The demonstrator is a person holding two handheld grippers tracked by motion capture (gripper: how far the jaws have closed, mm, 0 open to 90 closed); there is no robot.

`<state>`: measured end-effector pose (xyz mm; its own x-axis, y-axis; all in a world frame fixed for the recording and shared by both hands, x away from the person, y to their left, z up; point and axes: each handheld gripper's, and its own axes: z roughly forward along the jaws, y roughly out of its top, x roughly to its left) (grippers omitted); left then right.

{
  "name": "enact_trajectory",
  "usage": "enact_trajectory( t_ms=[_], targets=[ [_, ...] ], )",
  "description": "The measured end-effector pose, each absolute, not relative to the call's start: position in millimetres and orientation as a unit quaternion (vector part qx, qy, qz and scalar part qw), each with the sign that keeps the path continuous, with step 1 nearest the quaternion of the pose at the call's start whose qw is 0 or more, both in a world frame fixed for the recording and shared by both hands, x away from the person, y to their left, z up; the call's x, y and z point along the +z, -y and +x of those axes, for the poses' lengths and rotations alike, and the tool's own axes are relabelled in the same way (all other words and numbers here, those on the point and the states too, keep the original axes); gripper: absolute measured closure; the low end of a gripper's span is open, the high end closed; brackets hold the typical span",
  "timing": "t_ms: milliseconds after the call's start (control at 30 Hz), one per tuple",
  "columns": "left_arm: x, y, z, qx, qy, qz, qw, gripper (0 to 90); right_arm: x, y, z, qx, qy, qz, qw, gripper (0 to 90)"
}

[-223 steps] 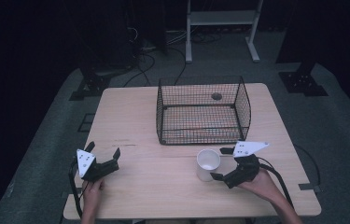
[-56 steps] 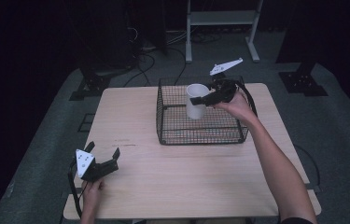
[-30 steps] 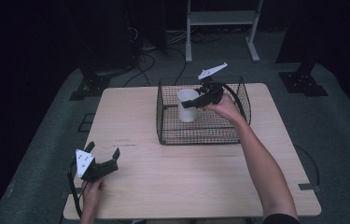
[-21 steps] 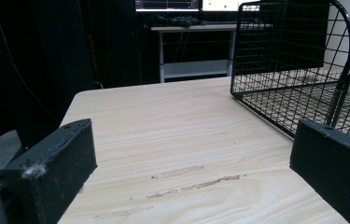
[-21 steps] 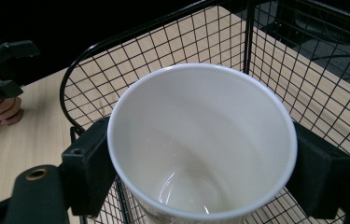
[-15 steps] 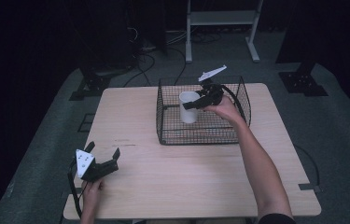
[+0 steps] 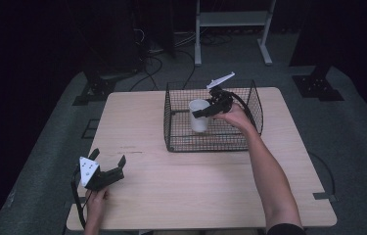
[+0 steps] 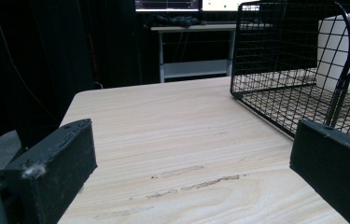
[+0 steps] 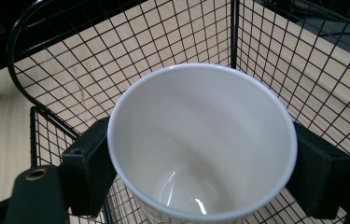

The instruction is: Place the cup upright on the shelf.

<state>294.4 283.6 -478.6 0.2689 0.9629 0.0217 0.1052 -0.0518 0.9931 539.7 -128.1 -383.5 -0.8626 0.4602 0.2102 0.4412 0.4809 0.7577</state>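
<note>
The white, round, tapered cup [image 7: 199,115] is upright inside the black wire-mesh basket [image 7: 181,143], toward its left half, with its open mouth up; whether its base rests on the basket floor cannot be told. In the right gripper view the cup [image 9: 200,140] sits between the two black jaws, whose pads press on opposite sides just below the rim. The right gripper [image 7: 205,110] is thus clamped on the cup, reaching in over the basket's top edge from the person's outstretched right arm. The basket stands on the far half of the pale wooden table [image 7: 210,196]. Well apart, at the table's near left corner, the left gripper [image 7: 108,167] rests low with its jaws spread wide and nothing between them.
</note>
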Motion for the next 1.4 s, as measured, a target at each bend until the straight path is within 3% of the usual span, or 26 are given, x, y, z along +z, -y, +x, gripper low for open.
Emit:
enact_trajectory(
  t_ms=[633,1400],
  targets=[
    [-478.6,-283.7,294.5,0.409,-0.446,0.599,0.525,0.0,-400.3,117.9,540.6,0.386,-0.885,0.262,0.013,18.9],
    [-478.6,-283.3,294.4,0.41,-0.446,0.599,0.524,0.0,-396.0,111.1,532.2,0.382,-0.891,0.246,0.021,17.2]
  ],
)
